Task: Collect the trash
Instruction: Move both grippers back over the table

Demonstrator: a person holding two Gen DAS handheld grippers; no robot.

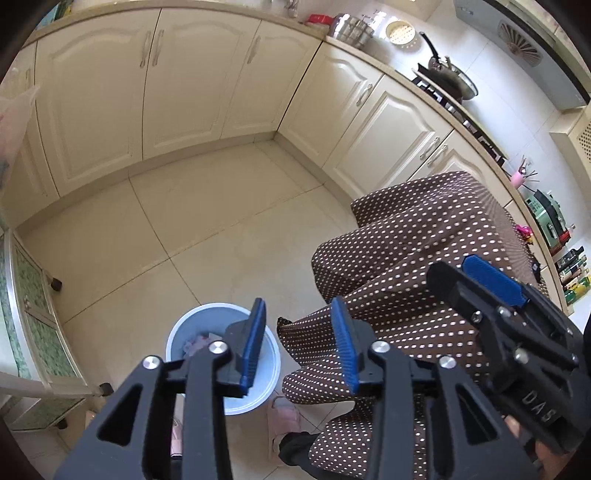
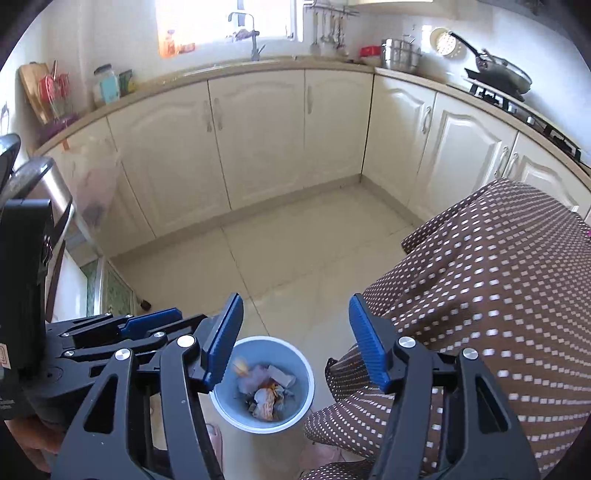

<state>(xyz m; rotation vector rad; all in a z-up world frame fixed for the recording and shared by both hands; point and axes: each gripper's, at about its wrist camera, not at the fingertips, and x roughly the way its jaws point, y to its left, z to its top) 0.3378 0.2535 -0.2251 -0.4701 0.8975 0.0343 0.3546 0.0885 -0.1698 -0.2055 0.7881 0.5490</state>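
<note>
Two grippers, left (image 1: pixel 301 345) and right (image 2: pixel 295 341), jaws wide, empty, above possibly half-full bin (image 2: pixel 264 386).

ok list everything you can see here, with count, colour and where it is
trash bin: 1, pale blue, on the floor tiles below the tongs
trash: several crumpled pieces, mixed colours, inside the bin
cabinets: a row, cream, along two walls
frying pan: 1, dark, on the stove at right
steel pots: a cluster, silver, counter corner
faucet: 1, silver, under the window
polka-dot garment: 1, brown with white dots, on the person, right
left tongs: open, black with blue pads
right tongs: open, same colours
</note>
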